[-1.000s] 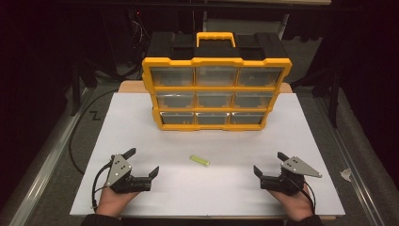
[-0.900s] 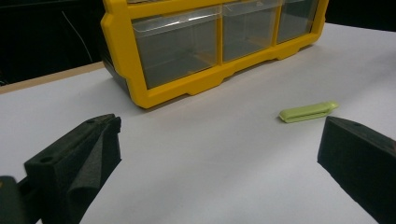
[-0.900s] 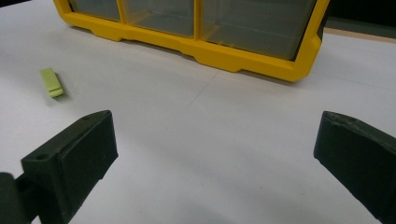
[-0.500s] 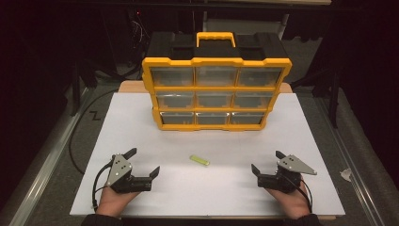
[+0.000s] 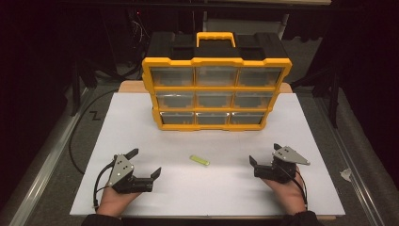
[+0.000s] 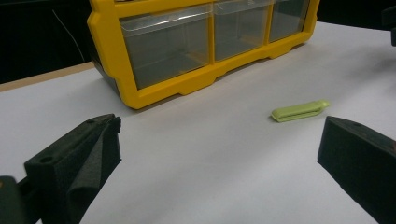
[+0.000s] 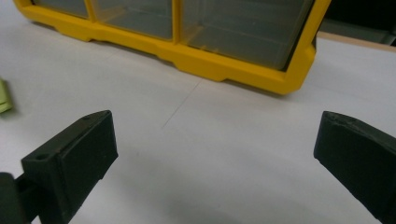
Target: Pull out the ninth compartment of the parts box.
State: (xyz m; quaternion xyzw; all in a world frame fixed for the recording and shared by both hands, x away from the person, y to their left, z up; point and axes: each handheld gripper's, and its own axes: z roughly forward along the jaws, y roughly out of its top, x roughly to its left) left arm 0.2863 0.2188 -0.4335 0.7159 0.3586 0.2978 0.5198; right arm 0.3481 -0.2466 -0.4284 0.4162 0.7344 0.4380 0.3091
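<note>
The white table point(image 5: 141, 122) took up most of the scene, and your forearms came in over its near edge. At the far middle of it stood the yellow organizer point(image 5: 215, 89), upright and facing you, with three rows of three clear drawers, a black top and a yellow handle. Its bottom row of drawers showed in the left gripper view point(image 6: 201, 42), and its lower right corner in the right gripper view point(image 7: 261, 56).

You held the left gripper point(image 5: 146, 162) at the near left of the table. Its jaws were spread wide with nothing between them and pointed to the right and a little away from you. Through its own camera the gripper point(image 6: 219, 154) looked along the bare table toward the organizer.

You held the right gripper point(image 5: 266, 154) at the near right, well apart from the left one. Its jaws were also spread wide and held nothing; they pointed toward the far left.

The small green clip point(image 5: 199, 160) lay flat on the table between the two grippers, near the middle, on the near side of the organizer and apart from it. Neither gripper touched it. In the left gripper view the clip point(image 6: 300, 110) lay just beyond the right jaw; in the right gripper view its end point(image 7: 3, 97) showed at the left edge.
</note>
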